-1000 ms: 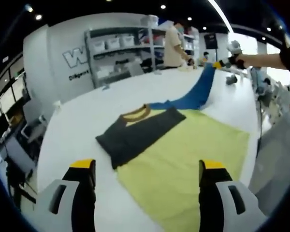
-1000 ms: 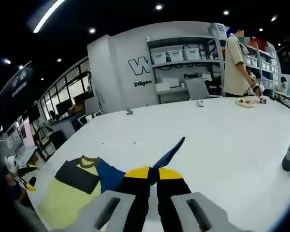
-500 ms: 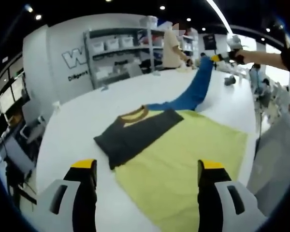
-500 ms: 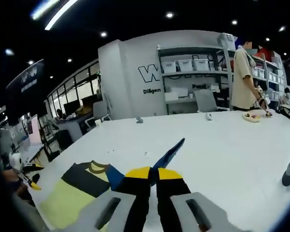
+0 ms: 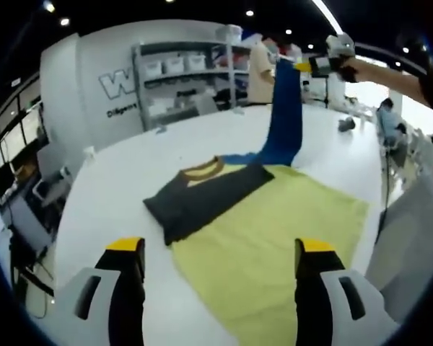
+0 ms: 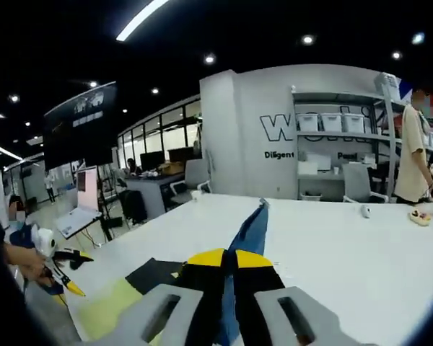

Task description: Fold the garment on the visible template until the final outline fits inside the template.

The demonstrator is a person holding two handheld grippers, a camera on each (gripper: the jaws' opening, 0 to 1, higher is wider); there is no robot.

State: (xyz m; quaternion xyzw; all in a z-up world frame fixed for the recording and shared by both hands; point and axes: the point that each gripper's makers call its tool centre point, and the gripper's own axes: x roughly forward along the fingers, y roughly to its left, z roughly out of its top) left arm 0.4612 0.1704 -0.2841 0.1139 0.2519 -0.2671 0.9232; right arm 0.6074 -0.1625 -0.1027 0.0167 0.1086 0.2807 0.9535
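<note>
Lifting a blue sleeve (image 5: 284, 108) high above the white table (image 5: 130, 173), the right gripper (image 6: 227, 261) is clenched on the cloth while the garment (image 5: 202, 196) lies on the yellow template (image 5: 274, 245); the left gripper (image 5: 215, 249) hovers with jaws apart, holding nothing

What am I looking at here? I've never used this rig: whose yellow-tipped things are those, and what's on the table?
A person holds a two-jaw gripper in each hand, and each carries a fisheye camera looking along its jaws. In the left gripper view, the left gripper is open above the white table. On it lies a yellow-green template with a dark garment, partly folded. The right gripper is shut on the garment's blue sleeve, lifting it high; it also appears at the top of the left view.
</note>
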